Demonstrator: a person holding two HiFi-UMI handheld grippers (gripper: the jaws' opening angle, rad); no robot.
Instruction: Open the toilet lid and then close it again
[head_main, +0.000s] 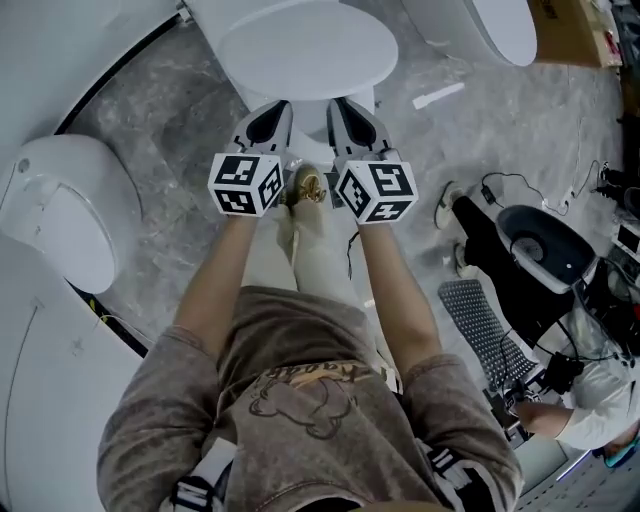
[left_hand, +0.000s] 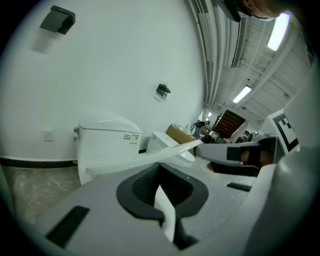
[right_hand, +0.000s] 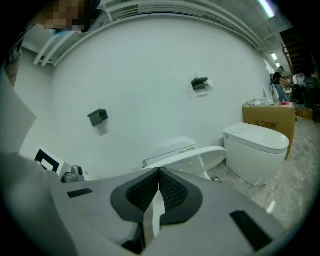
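With jaws of left gripper (head_main: 270, 118) & right gripper (head_main: 352, 118) together on nothing, at front edge of tilted-up toilet lid (head_main: 308, 48), I judge it light, stiff, slippery: push under rim.

Toilet lid (head_main: 308, 48): plain white. Floor (head_main: 170, 160): grey, marble veining. Left gripper (head_main: 274, 106) and right gripper (head_main: 343, 104): light grey shells, black textured pads, cubes with black-on-white square markers. Person's top (head_main: 300, 400): taupe with a darker print. Wall (right_hand: 150, 75): white. Box (right_hand: 268, 122): cardboard brown.
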